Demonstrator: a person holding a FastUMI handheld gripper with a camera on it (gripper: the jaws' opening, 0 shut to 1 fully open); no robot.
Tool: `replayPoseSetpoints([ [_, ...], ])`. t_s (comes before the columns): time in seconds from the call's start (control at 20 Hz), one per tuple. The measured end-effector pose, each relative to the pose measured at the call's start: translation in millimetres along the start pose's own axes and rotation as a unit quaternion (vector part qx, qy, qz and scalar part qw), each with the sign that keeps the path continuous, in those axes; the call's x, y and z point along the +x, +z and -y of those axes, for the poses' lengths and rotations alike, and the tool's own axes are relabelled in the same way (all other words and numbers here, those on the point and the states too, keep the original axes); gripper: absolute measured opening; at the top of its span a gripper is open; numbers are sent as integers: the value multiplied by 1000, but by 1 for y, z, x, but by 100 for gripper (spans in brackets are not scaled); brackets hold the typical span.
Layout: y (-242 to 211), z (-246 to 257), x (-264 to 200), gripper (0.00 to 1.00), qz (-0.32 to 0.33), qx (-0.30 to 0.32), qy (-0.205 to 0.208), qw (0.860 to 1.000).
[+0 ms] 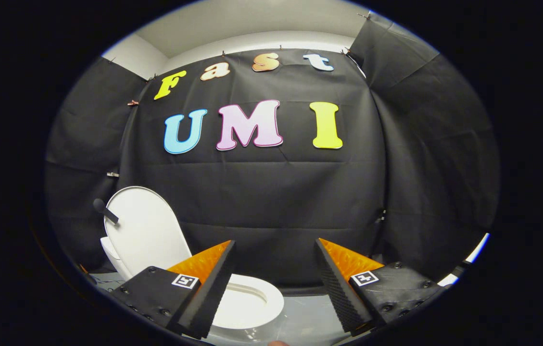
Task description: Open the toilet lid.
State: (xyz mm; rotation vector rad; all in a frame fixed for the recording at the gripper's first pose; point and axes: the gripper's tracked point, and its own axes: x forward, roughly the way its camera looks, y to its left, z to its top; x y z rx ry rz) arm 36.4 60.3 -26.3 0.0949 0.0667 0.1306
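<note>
Item 1, toilet lid (144, 230): white, oval, raised and standing nearly upright, leaning back toward the booth's cloth wall. I log it up and to the side of my left finger, beyond its tip, touching neither finger. A short dark handle (105, 210) juts from its outer edge, angled upward and away.

Item 2, toilet seat (252, 302): white ring, lying flat over the bowl, uncovered. Part of it sits behind my left finger; the rest shows in the gap between the two fingers, low and just ahead of them. The opening in the ring is visible as a shallow curved slot.

Item 3, toilet body (111, 257): a white section shows below the lid's hinge end, beside the left finger's mount.

Item 4, gripper (275, 245): my tool is released, the two fingers spread wide apart with nothing between them and no contact with any part of the toilet. Each finger mount carries a small square marker.

Item 5, floor (307, 319): pale grey, glossy, showing between the fingers next to the seat.

Item 6, black cloth wall (276, 202): hangs behind the toilet and wraps both sides, creased, pinned by small clips along its upper edge.

Item 7, white wall (252, 21): visible above the cloth.
</note>
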Motion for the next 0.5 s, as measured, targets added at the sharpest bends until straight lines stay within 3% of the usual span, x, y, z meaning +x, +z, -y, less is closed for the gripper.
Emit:
replayPoseSetpoints([
  [0.5,-22,-8,3,99,-41,3,13,999],
])
